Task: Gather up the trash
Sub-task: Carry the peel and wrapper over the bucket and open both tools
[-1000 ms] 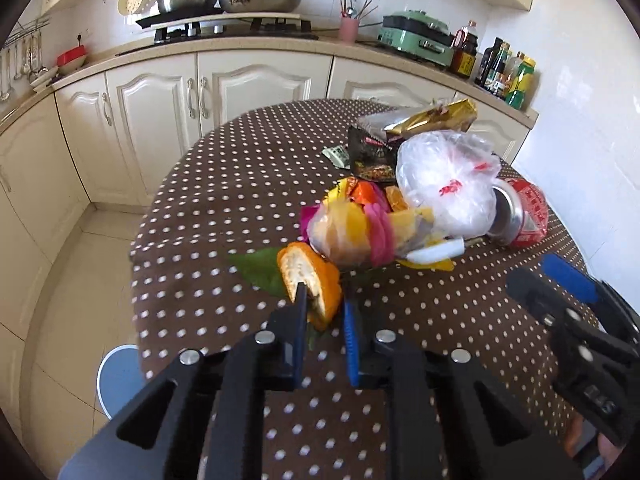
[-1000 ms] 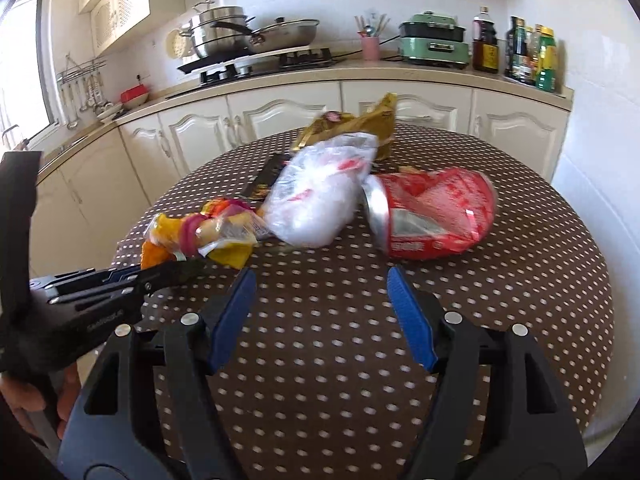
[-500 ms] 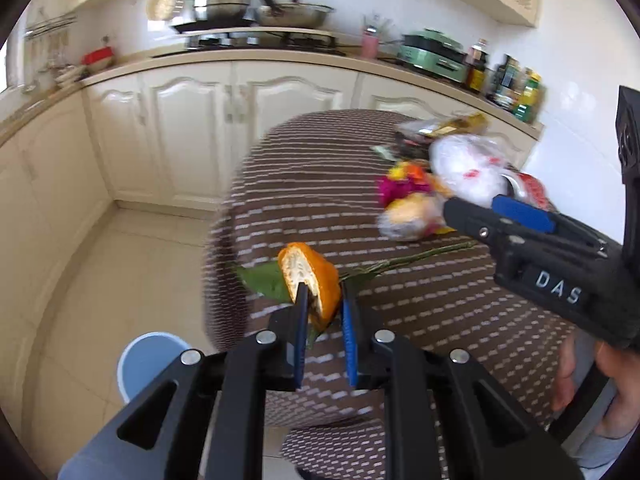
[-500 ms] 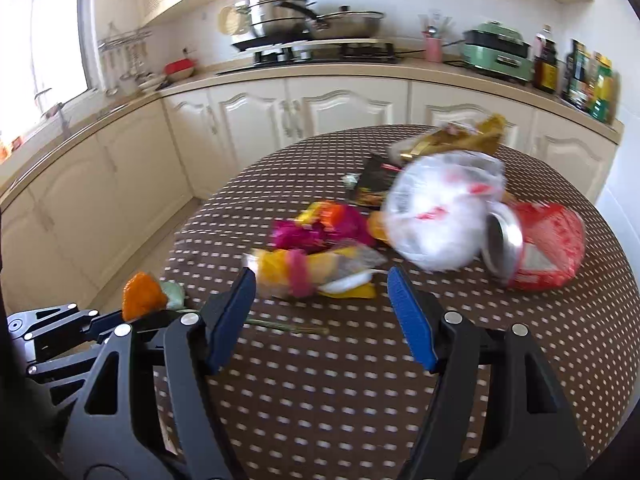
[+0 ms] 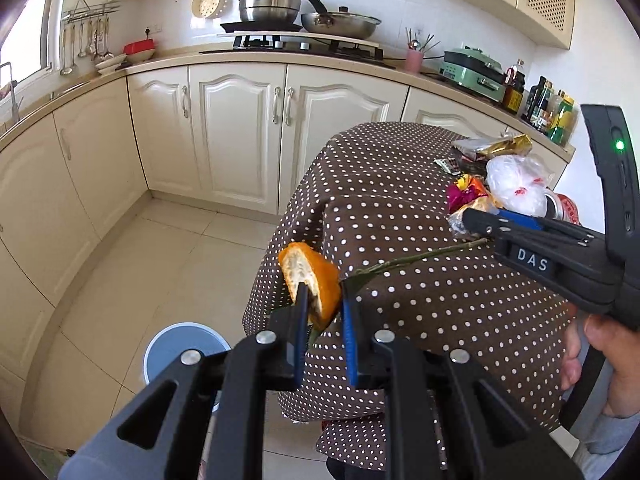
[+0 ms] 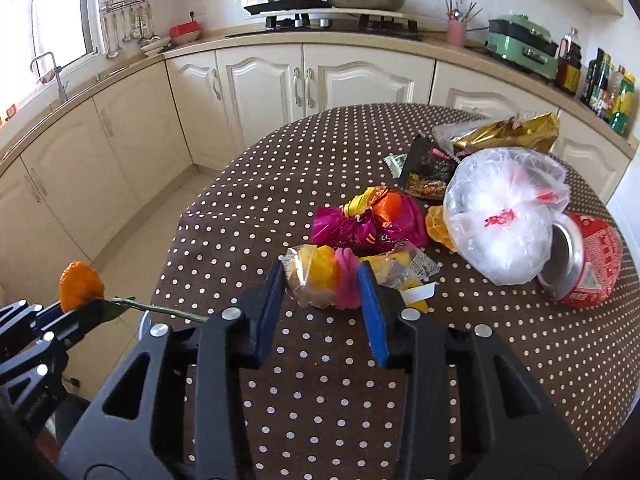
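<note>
Left wrist view: your left hand-held gripper [image 5: 323,304] is clamped on a piece of orange peel [image 5: 310,282] with a green leafy stem [image 5: 416,258] attached, held off the edge of the desk covered in brown polka-dot cloth [image 5: 400,184], above the tiled floor and a round blue bin [image 5: 180,350]. Right wrist view: your right hand-held gripper [image 6: 322,286] is partly open, its blue fingers [image 6: 370,300] bracketing a crumpled clear wrapper with yellow and pink contents [image 6: 340,276] lying on the desk; whether the pads touch it cannot be told. Beyond lie a magenta snack bag [image 6: 368,224], a clear plastic bag [image 6: 500,216] and a red can [image 6: 584,264].
</note>
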Motion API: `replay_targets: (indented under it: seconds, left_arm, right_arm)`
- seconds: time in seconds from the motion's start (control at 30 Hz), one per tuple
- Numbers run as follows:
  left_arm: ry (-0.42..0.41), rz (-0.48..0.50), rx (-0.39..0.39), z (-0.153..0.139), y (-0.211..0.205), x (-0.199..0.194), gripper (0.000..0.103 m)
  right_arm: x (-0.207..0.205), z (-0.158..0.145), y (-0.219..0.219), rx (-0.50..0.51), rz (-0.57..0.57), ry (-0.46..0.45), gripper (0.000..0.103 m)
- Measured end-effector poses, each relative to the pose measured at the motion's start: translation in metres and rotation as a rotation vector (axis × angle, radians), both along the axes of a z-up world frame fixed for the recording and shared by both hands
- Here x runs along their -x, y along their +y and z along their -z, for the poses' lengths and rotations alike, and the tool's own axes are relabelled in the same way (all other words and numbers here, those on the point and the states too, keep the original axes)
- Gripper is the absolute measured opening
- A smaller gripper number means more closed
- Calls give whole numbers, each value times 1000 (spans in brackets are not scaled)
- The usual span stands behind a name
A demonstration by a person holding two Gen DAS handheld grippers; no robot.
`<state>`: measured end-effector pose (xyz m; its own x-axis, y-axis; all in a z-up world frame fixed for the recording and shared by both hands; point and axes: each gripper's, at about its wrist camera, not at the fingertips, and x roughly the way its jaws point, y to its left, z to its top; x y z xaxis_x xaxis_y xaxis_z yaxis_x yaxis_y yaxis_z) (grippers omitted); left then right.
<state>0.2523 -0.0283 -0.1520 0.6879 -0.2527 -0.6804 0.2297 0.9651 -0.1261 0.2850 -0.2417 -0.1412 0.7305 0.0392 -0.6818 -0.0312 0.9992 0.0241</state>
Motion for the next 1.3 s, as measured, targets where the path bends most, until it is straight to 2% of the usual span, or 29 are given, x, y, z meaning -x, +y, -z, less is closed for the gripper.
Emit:
replay_targets:
  seconds: [0.27, 0.43, 0.6, 0.7, 0.83, 1.1, 1.17, 1.3]
  left_arm:
    - [-20, -39, 27, -7, 29, 8, 15]
    - [-14, -99, 22, -1, 64, 11, 15]
    - [52, -216, -19, 28, 120, 5, 15]
    - [125, -308, -37, 60, 161, -2, 15]
    - [213, -382, -61, 103, 199, -16, 15]
    - [414, -426, -61, 190, 246, -61, 15]
    - [445, -427, -52, 206, 253, -73, 15]
    - [467, -428, -20, 224, 262, -87, 15]
  right_arm:
    - [28, -25, 17, -4, -19, -120, 34]
    - [38, -46, 61, -18, -129, -186, 34]
    - [28, -38, 125, -67, -276, -188, 34]
    - [13, -19, 166, -86, -357, -141, 34]
    - [-9, 23, 219, -91, -441, -53, 34]
    - [-59, 122, 290, -81, -507, 142, 34]
    - [-73, 147, 301, -81, -505, 186, 34]
    - [-87, 175, 311, -88, -488, 230, 34]
